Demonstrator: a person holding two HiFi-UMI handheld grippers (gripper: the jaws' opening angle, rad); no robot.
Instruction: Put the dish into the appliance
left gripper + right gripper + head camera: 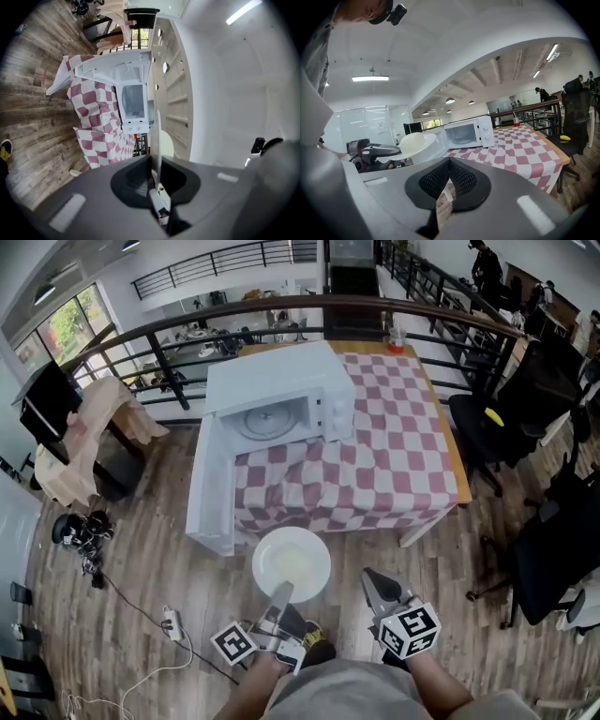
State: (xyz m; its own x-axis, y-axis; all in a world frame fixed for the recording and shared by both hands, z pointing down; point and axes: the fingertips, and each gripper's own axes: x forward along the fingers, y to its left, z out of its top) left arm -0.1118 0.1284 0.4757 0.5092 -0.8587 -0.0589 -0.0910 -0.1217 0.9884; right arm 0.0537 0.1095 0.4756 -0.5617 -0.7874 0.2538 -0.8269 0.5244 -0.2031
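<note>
The left gripper is clenching its fingers on the near rim of the dish. The dish is a shallow white bowl-plate jutting out flat just beyond the fingertips, short of the table. Further ahead of those fingers the microwave is standing with its door swung wide and its cavity facing the dish. To the right, the right gripper is hanging beside the dish, apart from it, its fingers pressed together on nothing.

The dish is looking stiff, glazed and breakable, and probably light enough for a one-edge pinch. That hold is likely levering against the pads, though, and a smooth rim may be slipping if tilted. A deep bite on the rim, kept level, seems safest, with the free gripper able to support the far edge.

The left gripper view, rolled sideways, is showing the rim edge-on between the pads, which the head view is hiding. The right gripper view is giving the dish in profile, so its rounded underside shows. Only the head view is showing the gap between dish and table.
</note>
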